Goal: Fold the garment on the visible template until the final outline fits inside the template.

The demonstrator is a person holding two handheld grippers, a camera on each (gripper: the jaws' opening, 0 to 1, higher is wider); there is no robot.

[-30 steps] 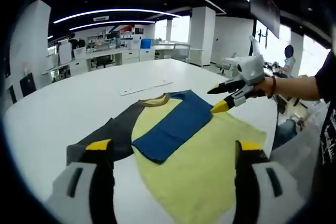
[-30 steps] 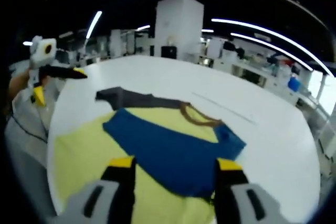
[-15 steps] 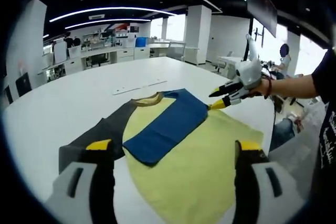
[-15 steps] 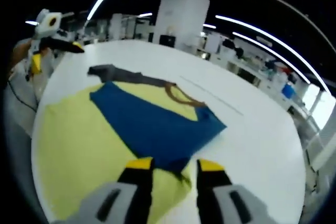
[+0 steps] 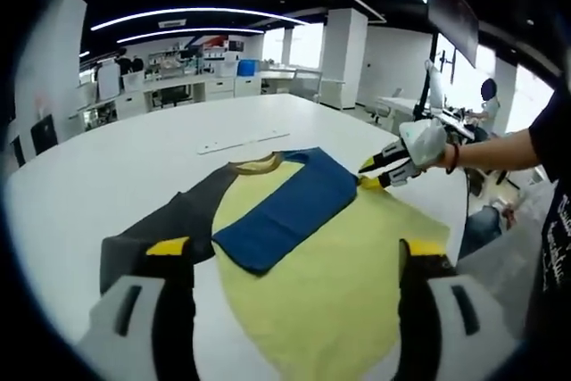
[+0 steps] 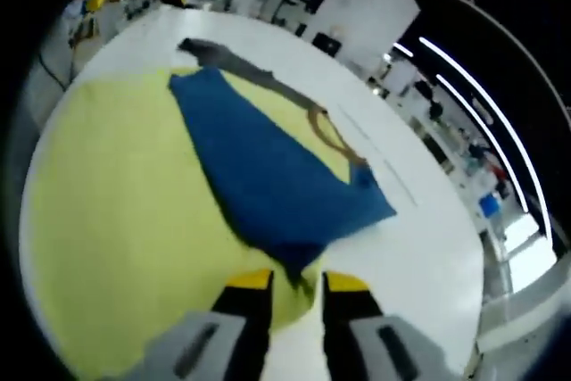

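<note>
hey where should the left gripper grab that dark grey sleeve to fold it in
Take the dark grey sleeve at its outer cuff end, the free edge lying flat on the white table just ahead of the open left gripper. Come in low from the table side, likely sliding one jaw under the cuff, then carry it over the yellow body.

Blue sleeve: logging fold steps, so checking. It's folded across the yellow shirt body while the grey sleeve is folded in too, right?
Not quite. The blue sleeve does lie folded across the yellow shirt body, but the grey sleeve lies spread out on the white table, as the left gripper view shows.
</note>
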